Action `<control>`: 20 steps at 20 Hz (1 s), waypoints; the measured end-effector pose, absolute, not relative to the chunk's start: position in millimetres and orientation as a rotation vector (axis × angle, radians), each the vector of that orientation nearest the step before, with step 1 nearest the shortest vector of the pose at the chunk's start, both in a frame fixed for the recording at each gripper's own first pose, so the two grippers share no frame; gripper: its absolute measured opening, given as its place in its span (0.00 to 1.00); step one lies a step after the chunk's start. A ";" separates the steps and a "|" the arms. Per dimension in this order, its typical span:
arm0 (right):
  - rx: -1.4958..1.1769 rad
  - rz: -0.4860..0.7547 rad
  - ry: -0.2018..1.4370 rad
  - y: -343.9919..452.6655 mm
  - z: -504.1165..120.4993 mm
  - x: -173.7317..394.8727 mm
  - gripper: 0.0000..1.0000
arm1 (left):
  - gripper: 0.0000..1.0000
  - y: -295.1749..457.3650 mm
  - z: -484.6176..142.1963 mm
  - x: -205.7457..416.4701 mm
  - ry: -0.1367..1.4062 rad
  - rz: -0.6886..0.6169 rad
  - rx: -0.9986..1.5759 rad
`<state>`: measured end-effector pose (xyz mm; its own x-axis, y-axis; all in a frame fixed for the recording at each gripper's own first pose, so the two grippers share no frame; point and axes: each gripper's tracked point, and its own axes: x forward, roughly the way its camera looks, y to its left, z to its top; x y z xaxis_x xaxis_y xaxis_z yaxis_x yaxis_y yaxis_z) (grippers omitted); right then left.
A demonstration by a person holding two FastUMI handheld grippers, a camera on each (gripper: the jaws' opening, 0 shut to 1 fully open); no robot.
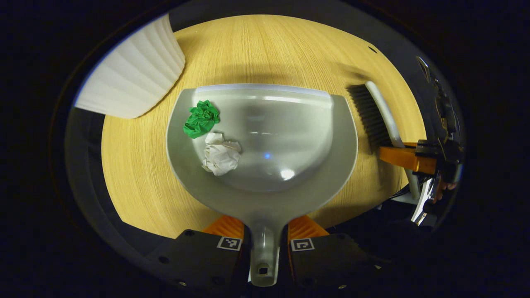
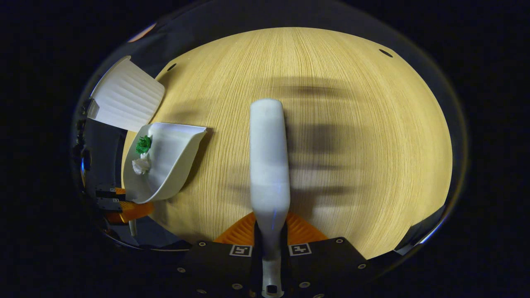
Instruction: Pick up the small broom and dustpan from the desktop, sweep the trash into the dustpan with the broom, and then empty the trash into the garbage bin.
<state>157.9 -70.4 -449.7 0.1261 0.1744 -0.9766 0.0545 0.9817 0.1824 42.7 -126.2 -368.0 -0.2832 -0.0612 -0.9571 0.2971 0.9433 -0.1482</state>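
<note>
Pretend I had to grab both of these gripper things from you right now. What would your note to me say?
Left gripper: shut on the dustpan handle.
Right gripper: shut on the broom handle; the broom is beside the dustpan, to its right in the left gripper view.
Trash: the green paper wad and white paper wad lie inside the dustpan.
Garbage bin: white, ribbed, beyond the dustpan's left corner on the wooden desktop.
Done: both tools picked up, trash swept in.
Left: carry the dustpan to the bin and tip the wads in.
</note>
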 end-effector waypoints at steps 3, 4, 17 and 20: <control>0.223 0.051 1.440 -66.7 -456.2 167.0 0.26 | 0.28 -129.4 -362.4 47.3 1.818 -0.324 0.129; 0.227 0.049 1.439 -67.4 -457.4 168.6 0.17 | 0.28 -130.5 -364.2 46.5 1.813 -0.324 0.121; 0.242 0.067 1.428 -83.3 -484.6 162.1 0.26 | 0.29 -143.6 -330.4 71.3 1.667 -0.353 0.065; 0.248 0.074 1.421 -78.0 -488.3 152.5 0.26 | 0.28 -145.7 -297.3 88.6 1.601 -0.375 0.048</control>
